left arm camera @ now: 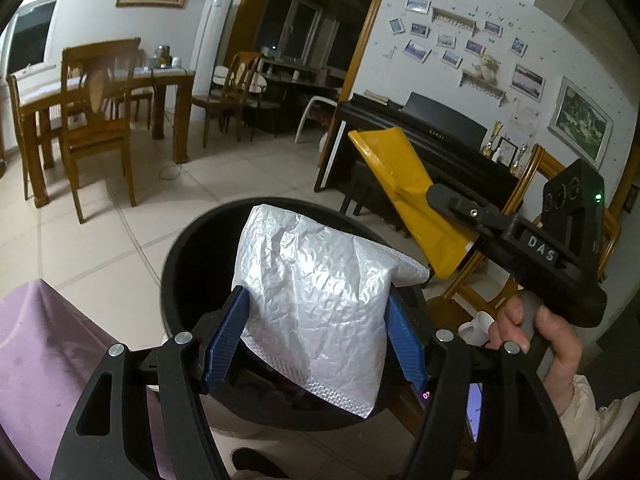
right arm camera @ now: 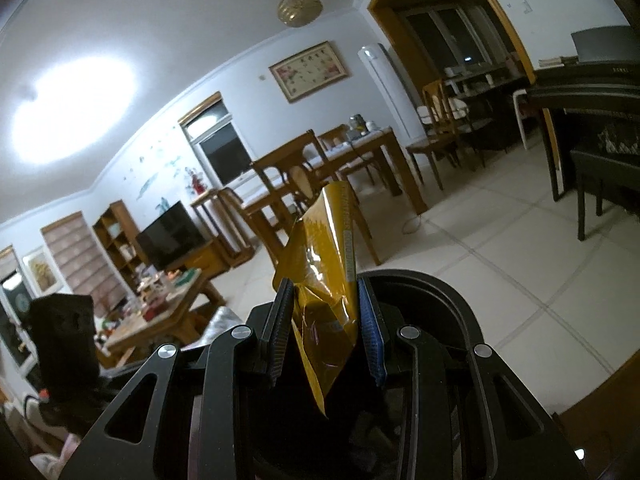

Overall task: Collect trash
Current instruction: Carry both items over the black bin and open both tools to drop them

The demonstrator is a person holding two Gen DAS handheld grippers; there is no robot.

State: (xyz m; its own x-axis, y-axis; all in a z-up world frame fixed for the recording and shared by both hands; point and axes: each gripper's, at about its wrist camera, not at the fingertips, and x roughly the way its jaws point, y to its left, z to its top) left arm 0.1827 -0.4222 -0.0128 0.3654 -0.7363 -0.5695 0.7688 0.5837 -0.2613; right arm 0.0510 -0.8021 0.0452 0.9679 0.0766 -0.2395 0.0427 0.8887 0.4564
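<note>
My left gripper (left arm camera: 316, 332) is shut on a white bubble mailer (left arm camera: 316, 300) and holds it over the open black trash bin (left arm camera: 180, 248). My right gripper (right arm camera: 324, 320) is shut on a crumpled yellow plastic bag (right arm camera: 324, 264). In the left wrist view the right gripper (left arm camera: 444, 200) shows at the right, holding the yellow bag (left arm camera: 404, 176) up above the bin's far right rim. The bin's black rim (right arm camera: 432, 292) also shows under the right gripper.
A purple cloth (left arm camera: 52, 344) lies at the left of the bin. A wooden dining table with chairs (left arm camera: 100, 92) stands behind on the tiled floor. A black piano (left arm camera: 432, 140) stands at the right. A cluttered coffee table (right arm camera: 160, 304) and a television (right arm camera: 172, 236) are at the left.
</note>
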